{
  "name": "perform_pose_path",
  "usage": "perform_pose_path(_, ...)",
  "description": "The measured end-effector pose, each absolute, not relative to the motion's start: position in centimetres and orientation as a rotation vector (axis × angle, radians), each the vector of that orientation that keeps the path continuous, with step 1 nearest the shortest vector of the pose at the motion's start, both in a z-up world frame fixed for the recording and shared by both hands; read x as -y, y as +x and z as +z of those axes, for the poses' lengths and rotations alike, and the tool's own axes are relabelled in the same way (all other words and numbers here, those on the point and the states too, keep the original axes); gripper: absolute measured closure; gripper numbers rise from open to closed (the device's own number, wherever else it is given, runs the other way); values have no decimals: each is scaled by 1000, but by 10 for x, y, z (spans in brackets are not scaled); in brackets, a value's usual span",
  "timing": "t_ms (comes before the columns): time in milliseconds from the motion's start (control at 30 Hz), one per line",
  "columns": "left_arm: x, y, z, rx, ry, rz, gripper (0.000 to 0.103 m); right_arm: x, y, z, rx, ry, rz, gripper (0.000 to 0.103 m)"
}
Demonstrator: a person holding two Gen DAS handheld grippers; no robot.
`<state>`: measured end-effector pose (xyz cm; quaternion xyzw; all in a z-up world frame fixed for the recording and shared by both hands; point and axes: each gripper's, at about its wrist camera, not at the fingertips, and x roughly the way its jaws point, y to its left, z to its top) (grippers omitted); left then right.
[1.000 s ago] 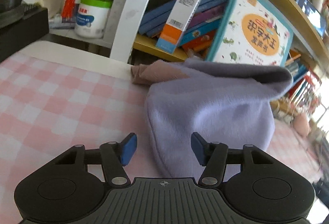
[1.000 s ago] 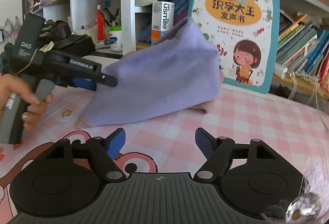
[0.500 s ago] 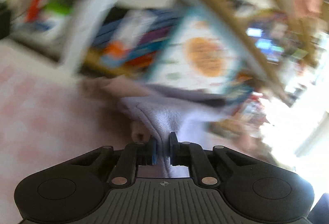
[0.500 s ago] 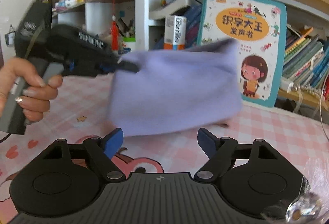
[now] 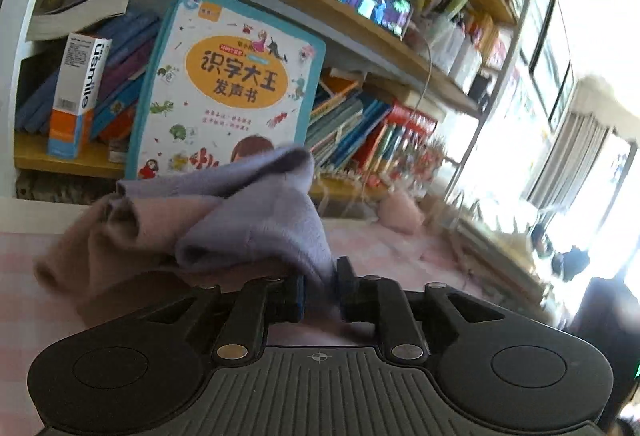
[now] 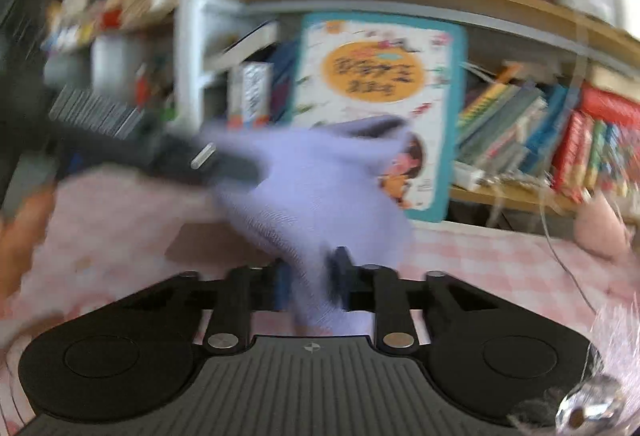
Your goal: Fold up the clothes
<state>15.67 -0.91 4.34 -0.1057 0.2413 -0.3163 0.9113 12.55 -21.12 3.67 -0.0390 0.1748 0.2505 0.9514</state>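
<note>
A lavender fleece garment (image 5: 256, 220) with a dusty pink inner side (image 5: 120, 224) hangs bunched above the pink checked table. My left gripper (image 5: 319, 292) is shut on its edge. In the right wrist view, which is blurred, my right gripper (image 6: 310, 282) is shut on another part of the lavender garment (image 6: 320, 196). The left gripper (image 6: 160, 156) also shows there at the left, holding the cloth's upper corner.
A bookshelf stands behind the table with a large children's book (image 5: 224, 84) leaning on it, a white and orange box (image 5: 78, 92) and rows of books (image 6: 540, 132). The pink checked tablecloth (image 6: 500, 260) spreads below. A pink plush thing (image 5: 400, 212) lies at the right.
My left gripper shut on the garment's edge and lifted it, swinging right. My right gripper, open a second ago, moved in and shut on the cloth. The garment is now bunched between both.
</note>
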Motion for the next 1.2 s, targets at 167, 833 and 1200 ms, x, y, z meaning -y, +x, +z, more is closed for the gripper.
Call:
perform_pose_path(167, 22, 128, 41, -477, 1, -647, 69, 220, 132, 41, -328, -46, 484, 90)
perform_pose_path(833, 75, 123, 19, -219, 581, -308, 84, 238, 129, 41, -322, -32, 415, 77)
perform_pose_path(1200, 53, 122, 107, -44, 233, -423, 99, 227, 113, 42, -310, -60, 594, 36)
